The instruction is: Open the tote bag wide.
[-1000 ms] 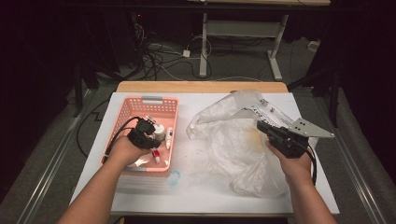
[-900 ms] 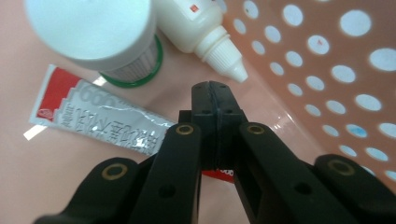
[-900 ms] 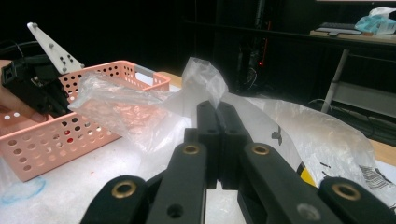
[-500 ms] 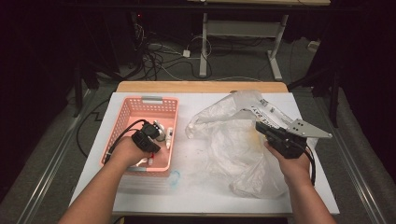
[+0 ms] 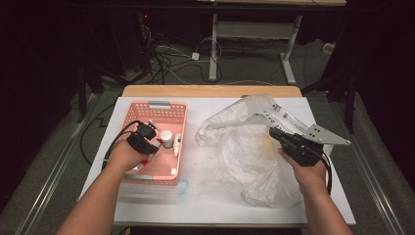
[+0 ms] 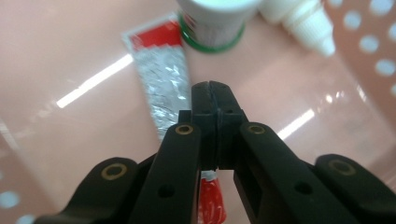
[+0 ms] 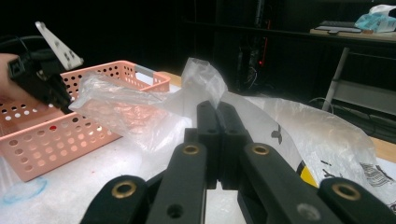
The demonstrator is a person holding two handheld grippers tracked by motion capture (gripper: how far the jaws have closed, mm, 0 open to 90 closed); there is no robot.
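**Two closed grippers at a table with a pink basket and a plastic bag**

A person is sitting at a white table (image 5: 215, 196), holding a black gripper in each hand. The left gripper (image 5: 147, 138) is reaching down into a pink perforated basket (image 5: 169, 105) on the left part of the table. Its fingers (image 6: 205, 100) are pressed together with nothing between them, hanging just above a flattened red and silver tube (image 6: 161, 79) lying on the basket floor. Beyond the tube, a white jar with a green rim (image 6: 212, 21) is standing, and a small white dropper bottle (image 6: 303, 18) is lying beside it.

The right gripper (image 5: 280, 133) is resting over a crumpled clear plastic bag (image 5: 244, 147) spread on the right part of the table, just beside the basket. Its fingers (image 7: 208, 121) are also pressed together; in the right gripper view, the bag's film is rising right at the tips, though I cannot tell whether any film is caught between them.
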